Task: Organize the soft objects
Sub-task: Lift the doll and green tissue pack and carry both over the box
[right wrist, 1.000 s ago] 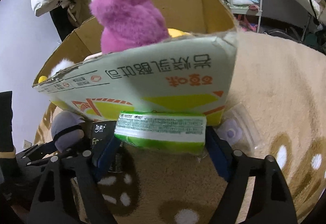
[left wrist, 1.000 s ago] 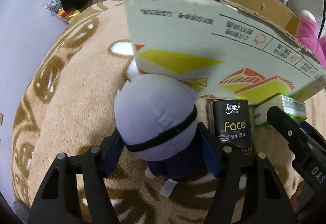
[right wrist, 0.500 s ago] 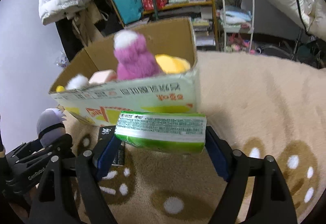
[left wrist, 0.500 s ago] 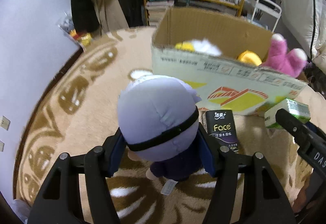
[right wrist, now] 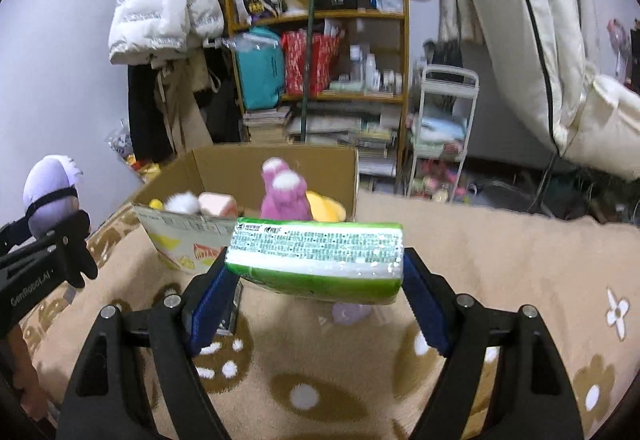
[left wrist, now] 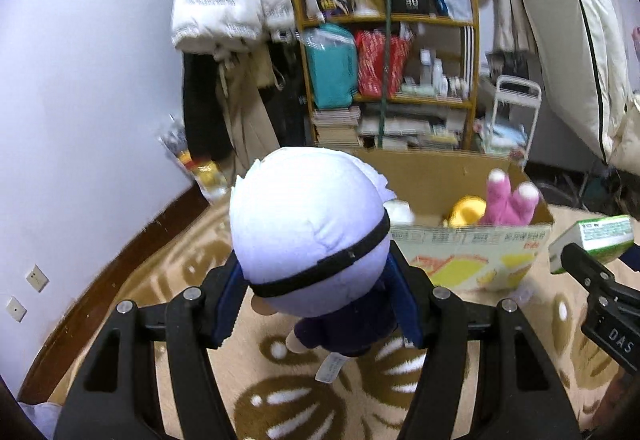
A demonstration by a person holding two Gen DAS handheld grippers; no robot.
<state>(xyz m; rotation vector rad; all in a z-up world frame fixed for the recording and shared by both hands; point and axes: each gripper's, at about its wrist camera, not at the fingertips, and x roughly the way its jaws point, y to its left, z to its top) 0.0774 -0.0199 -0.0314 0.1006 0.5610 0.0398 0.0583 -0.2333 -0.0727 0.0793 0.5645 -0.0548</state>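
**Two soft items lifted clear of the rug, box ahead.**

I am holding the left gripper (left wrist: 316,304) clamped on the lavender-headed plush doll (left wrist: 310,236), and the right gripper (right wrist: 316,280) clamped end to end on the green tissue pack (right wrist: 316,256); both are hanging above the patterned rug (right wrist: 500,252), nearer than the cardboard box (right wrist: 276,163). Just under the pack, a small pale object (right wrist: 350,314) is lying on the rug, too blurred to name. Farther off, the open box is already holding a pink plush (right wrist: 284,195) and a yellow toy (right wrist: 326,207). To place well, I am judging that each load should clear the near wall before release, over the free space at the box's left, one gripper at a time so they do not collide.
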